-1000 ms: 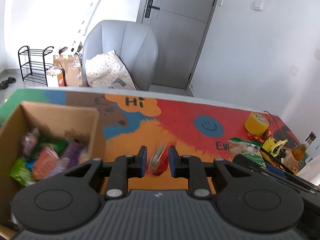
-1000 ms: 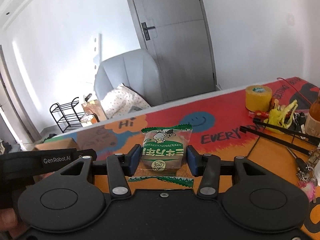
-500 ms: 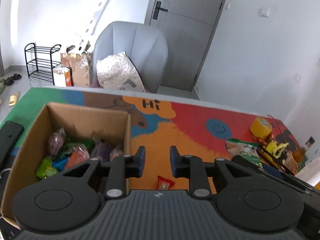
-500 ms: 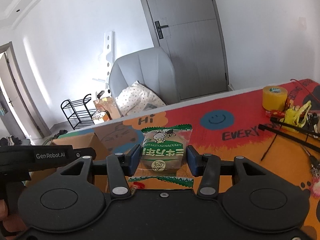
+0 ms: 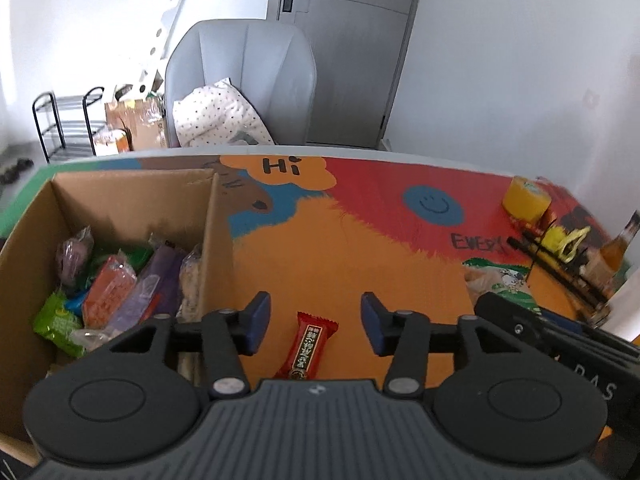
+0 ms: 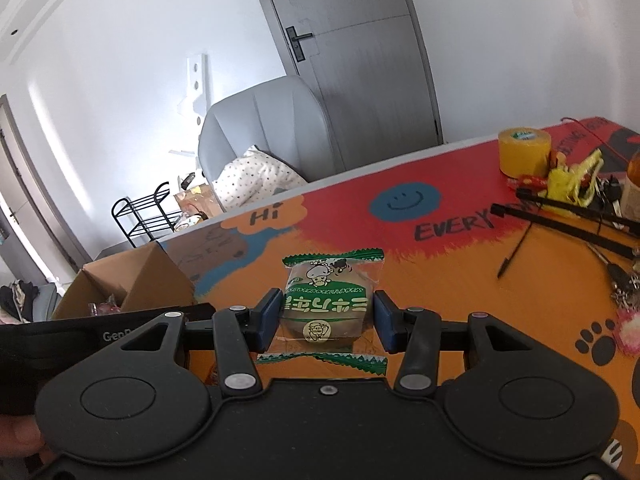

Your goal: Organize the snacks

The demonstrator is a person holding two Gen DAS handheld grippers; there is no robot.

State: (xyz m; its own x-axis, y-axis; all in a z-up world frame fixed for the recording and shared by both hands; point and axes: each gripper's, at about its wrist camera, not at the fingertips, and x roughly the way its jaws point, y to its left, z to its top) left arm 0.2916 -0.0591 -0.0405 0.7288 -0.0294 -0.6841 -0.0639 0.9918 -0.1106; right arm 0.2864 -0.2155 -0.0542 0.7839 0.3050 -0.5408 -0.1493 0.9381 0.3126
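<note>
Your left claw (image 5: pixel 313 322) stands wide open and holds nothing, poised above a red bar (image 5: pixel 307 347) that lies flat on the table (image 5: pixel 360 256) between and just under its fingers, close beside the right wall of the box (image 5: pixel 218 240). Your right claw (image 6: pixel 325 317) is closed on a green-trimmed cake (image 6: pixel 326 306), its blue pads pressing both sides of the clear wrapper, and it holds the pack up off the table. The box sits at the table's left end with a pile of wrapped snacks (image 5: pixel 108 292) already inside, so the sorting looks well along; a green-and-white bag (image 5: pixel 502 280) lies further right, partly hidden behind the other tool. The step in hand seems to be two-fold: the cake waits for its trip to the box, and the bar waits to be picked up. For the bar, you would lower the left claw until the fingers straddle its narrow width, then close gently, since a thin foil wrapper may slip or crumple. For the cake, you would carry it left over the cardboard rim and let go above the pile. Readable writing: "Hi" and "EVERY" on the table, "GenR" on the left tool's body in the right view. The print on the bar and cake is not Latin and too small to read.
</note>
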